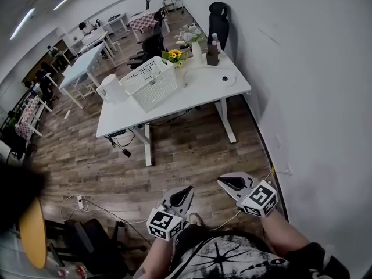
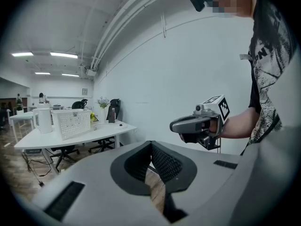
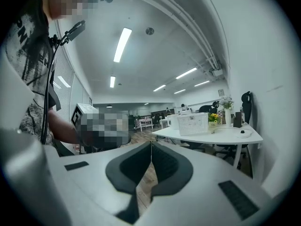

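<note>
Jaws together on left tongs (image 1: 188,190), right tongs (image 1: 224,182), table (image 1: 203,89) well apart

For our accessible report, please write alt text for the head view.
A person holds the left gripper and right gripper, jaws shut and empty, above a wood floor. Ahead stands a white desk with a basket, a jug and flowers.

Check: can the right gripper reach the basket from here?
Probably not. The right gripper, shut and empty, is near the person's body; the basket stands on the table across the floor. Nothing blocks the way; it just looks too far.
</note>
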`<state>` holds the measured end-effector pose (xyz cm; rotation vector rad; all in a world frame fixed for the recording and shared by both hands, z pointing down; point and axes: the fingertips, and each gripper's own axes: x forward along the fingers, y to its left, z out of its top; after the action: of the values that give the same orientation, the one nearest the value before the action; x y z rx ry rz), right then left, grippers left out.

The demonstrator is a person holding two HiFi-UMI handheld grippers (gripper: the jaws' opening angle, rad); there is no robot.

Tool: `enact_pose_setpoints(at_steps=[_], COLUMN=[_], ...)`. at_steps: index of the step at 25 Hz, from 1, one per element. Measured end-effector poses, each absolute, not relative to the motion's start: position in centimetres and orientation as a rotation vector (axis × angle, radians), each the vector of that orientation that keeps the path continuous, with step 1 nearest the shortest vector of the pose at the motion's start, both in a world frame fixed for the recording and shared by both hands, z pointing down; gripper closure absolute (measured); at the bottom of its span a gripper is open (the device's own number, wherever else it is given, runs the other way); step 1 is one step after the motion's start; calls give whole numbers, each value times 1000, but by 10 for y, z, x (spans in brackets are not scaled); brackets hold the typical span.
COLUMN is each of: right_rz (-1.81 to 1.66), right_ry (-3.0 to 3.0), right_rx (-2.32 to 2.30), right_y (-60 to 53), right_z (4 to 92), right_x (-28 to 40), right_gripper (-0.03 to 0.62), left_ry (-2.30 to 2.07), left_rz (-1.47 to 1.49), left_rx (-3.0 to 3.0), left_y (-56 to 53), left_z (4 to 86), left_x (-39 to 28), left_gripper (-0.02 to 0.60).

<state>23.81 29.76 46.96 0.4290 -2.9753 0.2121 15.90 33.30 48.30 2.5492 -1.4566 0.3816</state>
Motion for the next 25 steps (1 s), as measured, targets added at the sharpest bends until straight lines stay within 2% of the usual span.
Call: enact_pose_setpoints(at_steps=[12,25], right_rz=[247,218], right_ry=[-2975,-2957], right_rx=[458,516], right_y=[264,197], right_z=[479,465], right_x=[198,100], right_gripper=[571,571], left_ry=[-1440,-1377], left_rz=[360,313], left_rx=[2530,2568], left_y=[299,223], left_z=[498,492], left_x=[118,21], left_gripper=[571,572])
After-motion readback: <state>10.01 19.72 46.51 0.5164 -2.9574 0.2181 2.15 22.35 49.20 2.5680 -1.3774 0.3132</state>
